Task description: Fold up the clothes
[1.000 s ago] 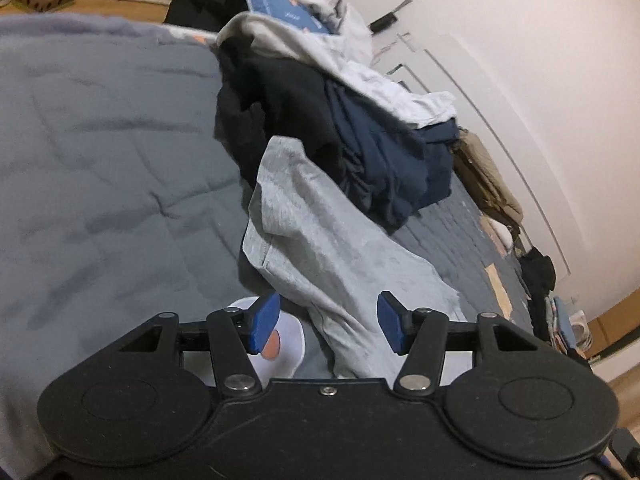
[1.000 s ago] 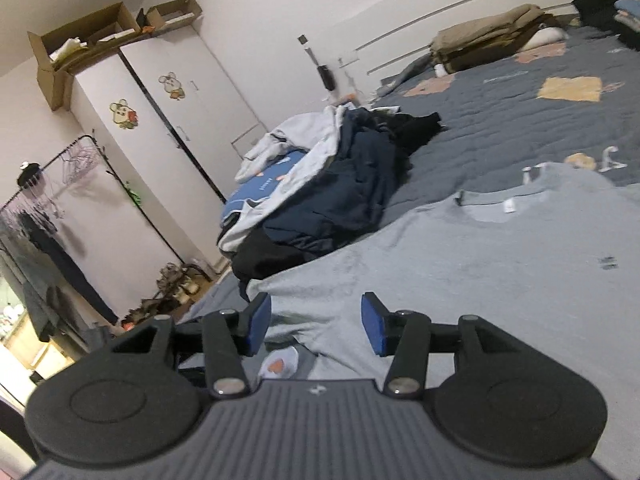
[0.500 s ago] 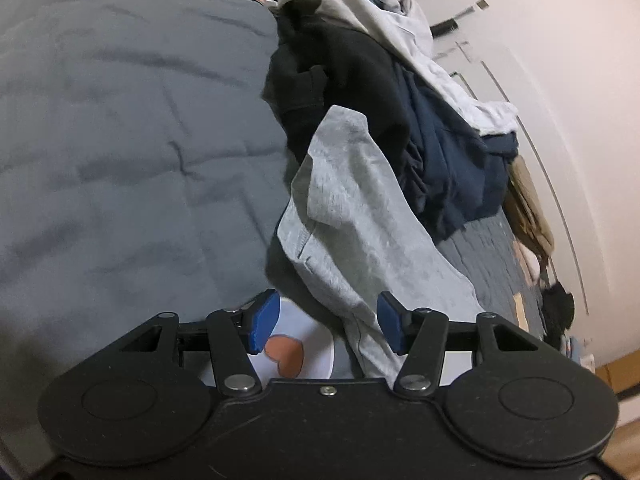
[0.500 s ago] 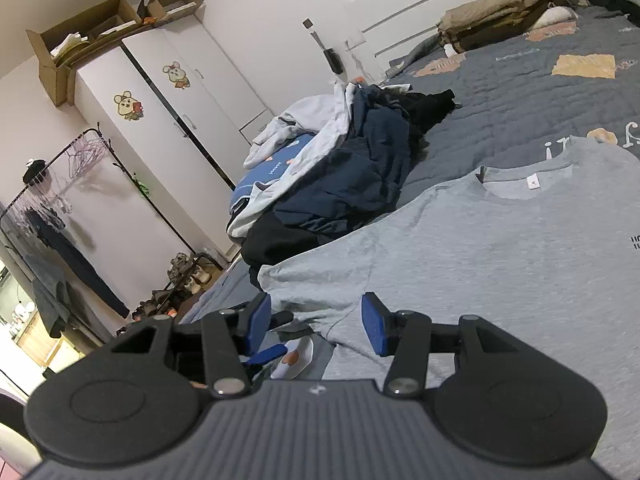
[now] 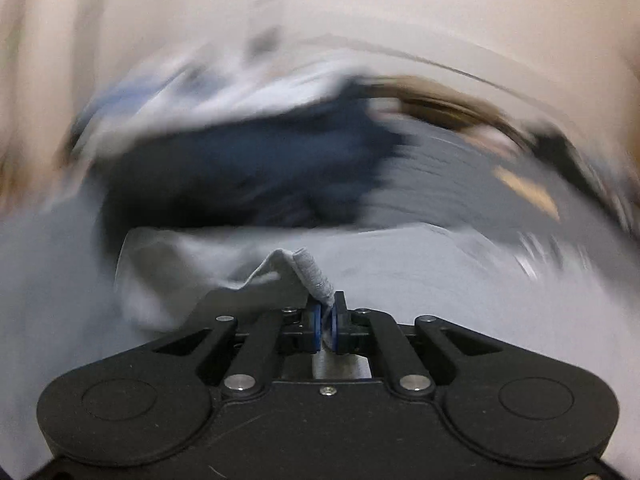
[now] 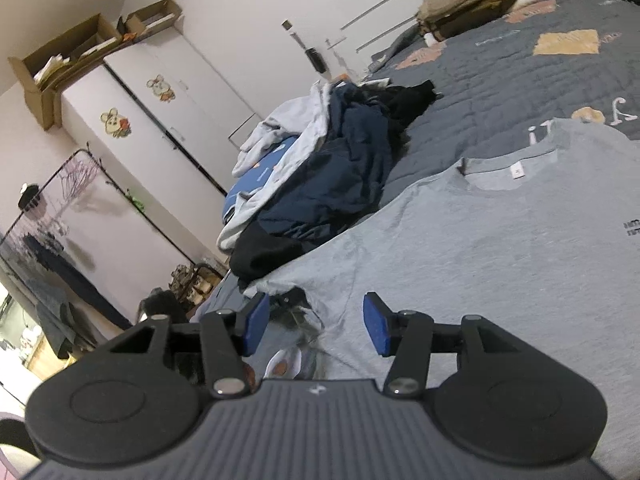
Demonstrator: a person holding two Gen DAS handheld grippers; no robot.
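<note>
A light grey T-shirt (image 6: 500, 248) lies spread flat on the dark grey bed cover, its collar and white label toward the far right. My right gripper (image 6: 316, 322) hovers open over the shirt's near left part, close to its sleeve edge. In the left wrist view, which is heavily blurred by motion, my left gripper (image 5: 328, 318) is shut on a bunched fold of the grey T-shirt (image 5: 312, 276), and the pinched cloth rises in a ridge between the blue pads.
A heap of dark navy, black and pale clothes (image 6: 332, 176) sits on the bed just beyond the shirt. Folded tan clothes (image 6: 476, 4) rest at the far headboard. White wardrobes (image 6: 168, 120) and a clothes rack (image 6: 60, 216) stand to the left.
My left gripper went from open above the sleeve to shut on a fold of the grey shirt and is swinging fast. My right gripper has edged closer over the shirt, still open.
</note>
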